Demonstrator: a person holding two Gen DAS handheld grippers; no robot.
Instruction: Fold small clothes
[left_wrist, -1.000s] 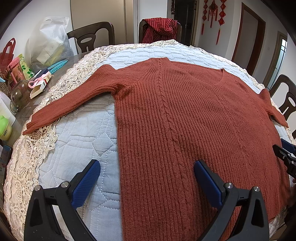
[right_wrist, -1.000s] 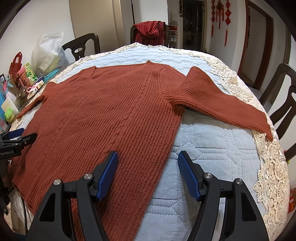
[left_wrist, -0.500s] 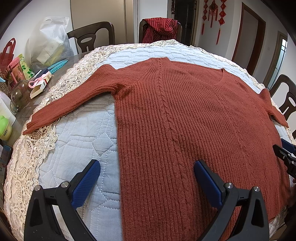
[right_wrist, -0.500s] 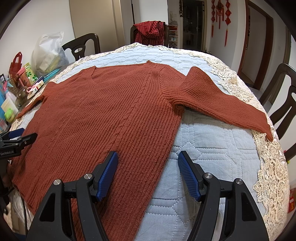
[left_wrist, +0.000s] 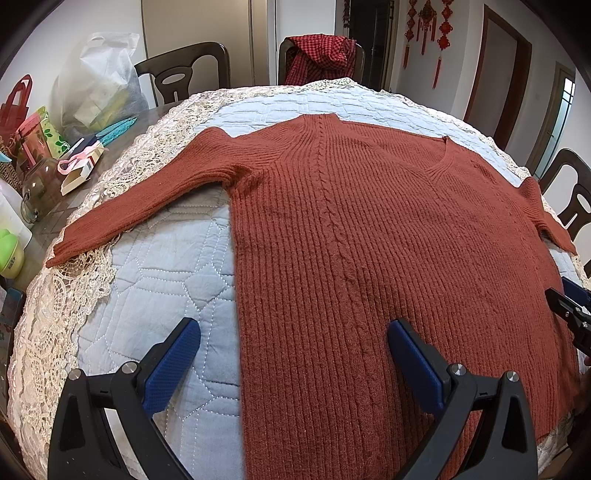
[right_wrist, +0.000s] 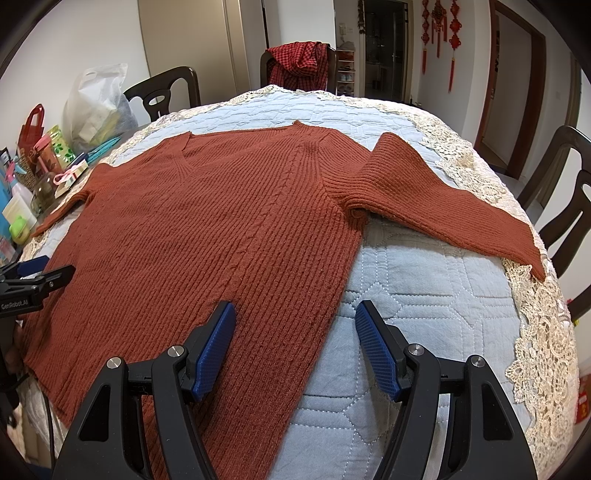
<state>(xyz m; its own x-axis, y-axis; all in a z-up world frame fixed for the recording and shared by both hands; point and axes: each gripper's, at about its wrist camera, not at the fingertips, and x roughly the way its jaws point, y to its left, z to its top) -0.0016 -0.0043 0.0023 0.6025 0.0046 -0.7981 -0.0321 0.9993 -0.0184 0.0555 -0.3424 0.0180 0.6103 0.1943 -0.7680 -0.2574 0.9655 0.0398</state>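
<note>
- Rust-red ribbed knit sweater (left_wrist: 369, 236) is spread flat, front up, on the quilted pale-blue cover (left_wrist: 155, 280) of the round tabletop; both sleeves are stretched outwards, cuffs reaching the cream lace edging (right_wrist: 535, 332).
- Left gripper (left_wrist: 291, 354) is held released, jaws wide, straddling the sweater's side edge near the hem; nothing is grasped.
- Right gripper (right_wrist: 295, 343) is likewise released, jaws spread across the opposite side edge; nothing is grasped.
- No fold is judged started yet.
- Risk: quilt could be pinched together with the knit if a jaw is driven too low, dragging the cover.
- Risk: thick, stretchy knit could slip from a shallow pinch, leaving a skewed fold.
- Risk: cuff fibres could be snagged on the lace when a sleeve is pulled in.
</note>
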